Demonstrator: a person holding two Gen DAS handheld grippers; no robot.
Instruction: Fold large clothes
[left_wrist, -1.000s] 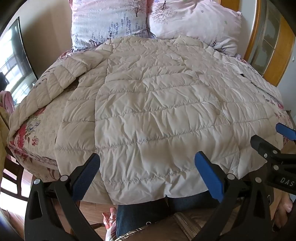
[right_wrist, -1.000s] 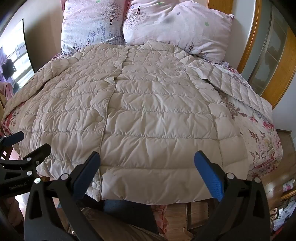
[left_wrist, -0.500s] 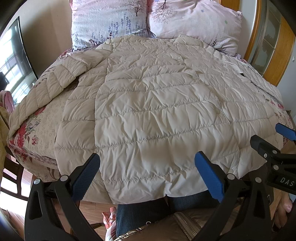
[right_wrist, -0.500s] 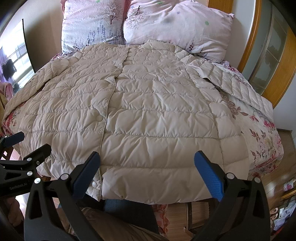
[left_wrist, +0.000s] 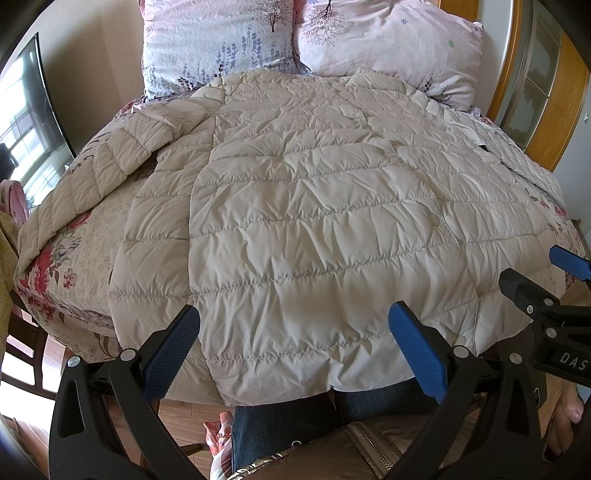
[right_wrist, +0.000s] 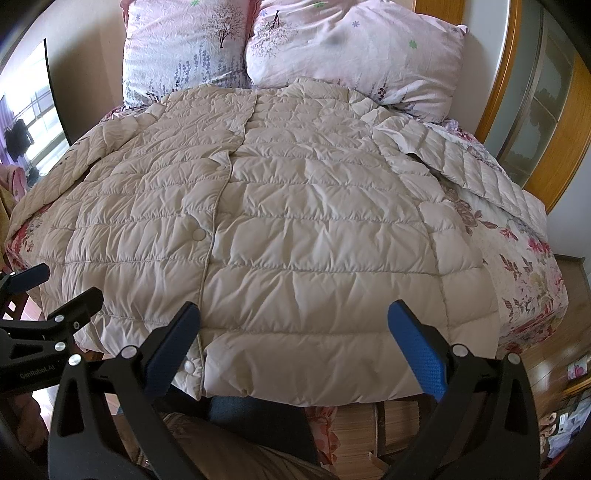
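Note:
A large beige quilted down coat (left_wrist: 314, 221) lies spread flat, front up, on the bed, collar toward the pillows and hem at the near edge; it also shows in the right wrist view (right_wrist: 295, 229). Its sleeves (left_wrist: 103, 177) (right_wrist: 461, 166) stretch out to both sides. My left gripper (left_wrist: 299, 350) is open and empty just above the hem's left half. My right gripper (right_wrist: 295, 347) is open and empty above the hem's right half, near the snap placket (right_wrist: 199, 234). Each gripper shows in the other's view, the right one (left_wrist: 546, 295) and the left one (right_wrist: 48, 299).
Two pink floral pillows (right_wrist: 354, 48) lean at the wooden headboard (right_wrist: 517, 74). A floral bedspread (right_wrist: 524, 266) covers the bed. The person's legs (left_wrist: 288, 417) stand against the near bed edge. A window (left_wrist: 22, 129) is at left, a wooden cabinet (left_wrist: 554, 92) at right.
Both grippers stay open and nearly still; the views have shifted only very slightly. The coat has not moved.

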